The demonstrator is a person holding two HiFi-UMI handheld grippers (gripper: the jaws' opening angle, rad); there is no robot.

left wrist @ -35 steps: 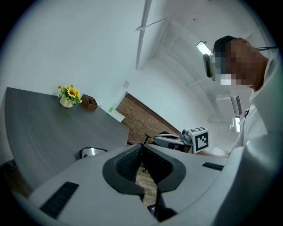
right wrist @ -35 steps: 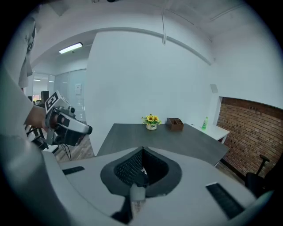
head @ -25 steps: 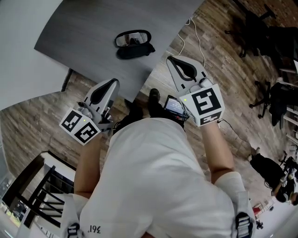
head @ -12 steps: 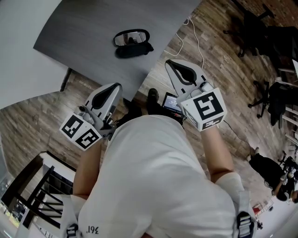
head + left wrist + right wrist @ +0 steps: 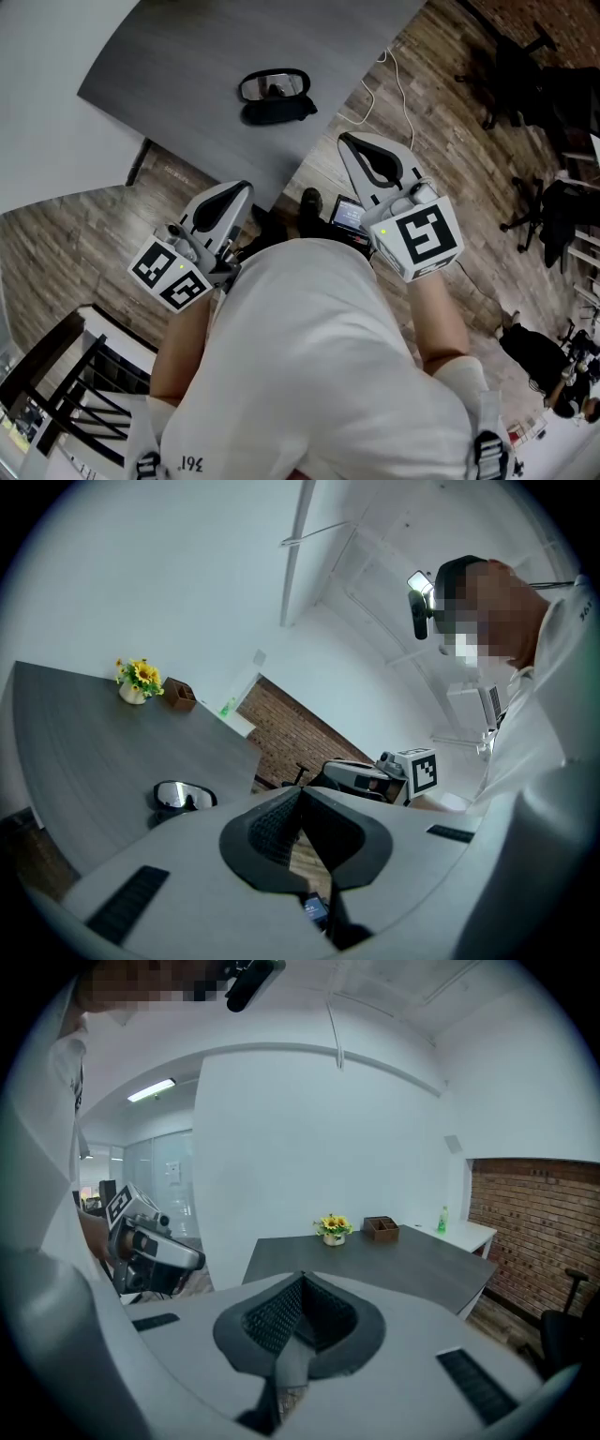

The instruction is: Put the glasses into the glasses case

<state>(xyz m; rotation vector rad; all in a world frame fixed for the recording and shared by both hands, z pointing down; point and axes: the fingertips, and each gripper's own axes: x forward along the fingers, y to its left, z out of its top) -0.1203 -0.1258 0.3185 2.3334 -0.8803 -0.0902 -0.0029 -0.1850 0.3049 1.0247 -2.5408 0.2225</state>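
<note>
On the grey bench (image 5: 187, 56), in the head view, the glasses (image 5: 274, 86) lie touching a dark case (image 5: 278, 112). The left gripper (image 5: 239, 190) and right gripper (image 5: 349, 142) hang off its edge, well apart from them. Left gripper view: jaws pressed together, empty, with the glasses on the bench beyond. Right gripper view: jaws together, empty.

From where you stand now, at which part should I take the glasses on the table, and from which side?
Probably one end of the frame, from above. The glasses lie on the grey table with the dark case close along their near side, so a level approach from here would likely meet the case first. The mirrored lens is better left untouched.
</note>
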